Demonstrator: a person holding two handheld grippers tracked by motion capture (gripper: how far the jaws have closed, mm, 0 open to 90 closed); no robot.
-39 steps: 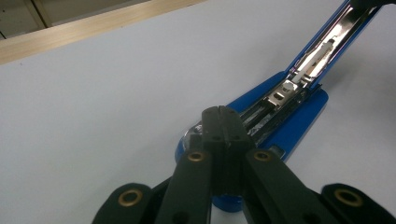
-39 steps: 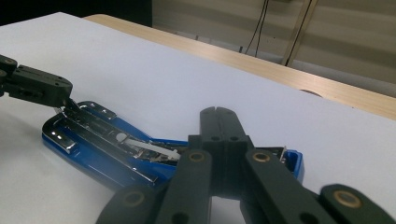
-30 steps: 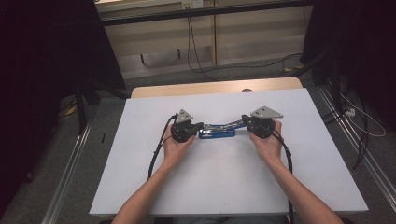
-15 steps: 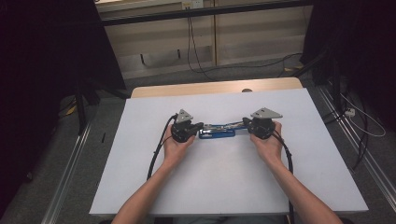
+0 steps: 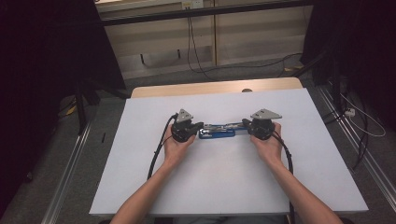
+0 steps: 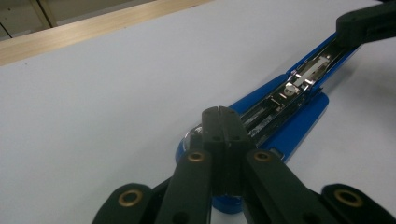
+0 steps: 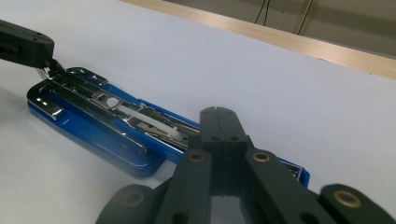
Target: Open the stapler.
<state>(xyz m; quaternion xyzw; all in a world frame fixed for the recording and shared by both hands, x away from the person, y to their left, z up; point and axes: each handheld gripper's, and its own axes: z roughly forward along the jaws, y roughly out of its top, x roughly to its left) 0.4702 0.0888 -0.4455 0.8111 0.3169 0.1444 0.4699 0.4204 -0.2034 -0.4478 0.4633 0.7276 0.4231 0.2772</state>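
Note:
A blue stapler (image 5: pixel 217 132) lies opened out flat in the middle of the white table (image 5: pixel 224 186), its metal staple channel (image 6: pixel 289 93) facing up. My left gripper (image 5: pixel 198 127) is at the stapler's left end, jaws shut together (image 6: pixel 218 112) over the blue base. My right gripper (image 5: pixel 245 123) is at the other end, jaws shut (image 7: pixel 218 112) just above the blue arm (image 7: pixel 93 116). Each gripper view shows the other gripper's black tip touching the far end of the stapler: the right gripper (image 6: pixel 364 23), the left gripper (image 7: pixel 28 44). I see nothing pinched between either pair of jaws.
A wooden strip (image 5: pixel 215 87) runs along the table's far edge. Cables (image 5: pixel 156 154) trail from both grippers back over the table toward the person. Dark curtains, floor rails and loose wires surround the table.

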